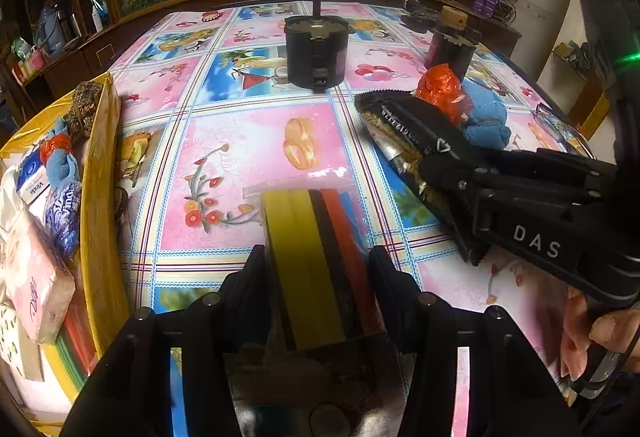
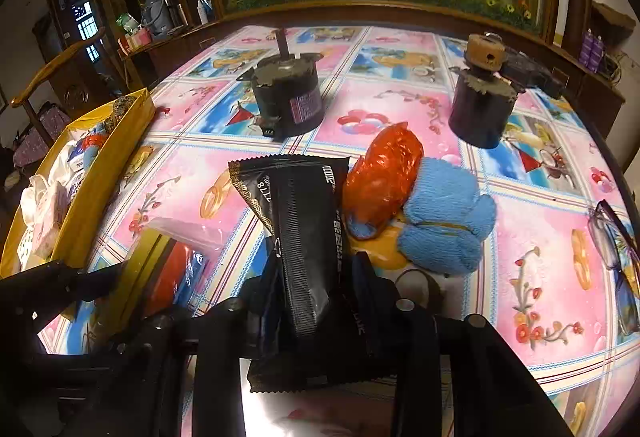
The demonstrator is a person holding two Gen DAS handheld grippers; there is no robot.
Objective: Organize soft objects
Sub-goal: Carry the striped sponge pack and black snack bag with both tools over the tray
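Floral tablecloth (image 2: 520, 237), glossy black foil packet (image 2: 300, 221), crimped edges

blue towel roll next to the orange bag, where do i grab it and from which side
Grip the fluffy blue towel roll across its pinched waist, where a thin band ties it into two bulges. Come from above on its right, open-table side: the crinkled orange plastic bag presses against its left, and the black foil packet sits beyond that.

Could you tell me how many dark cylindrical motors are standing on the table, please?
2: one motor at the table's far middle, the other motor far right, behind the blue towel. None appears hidden.
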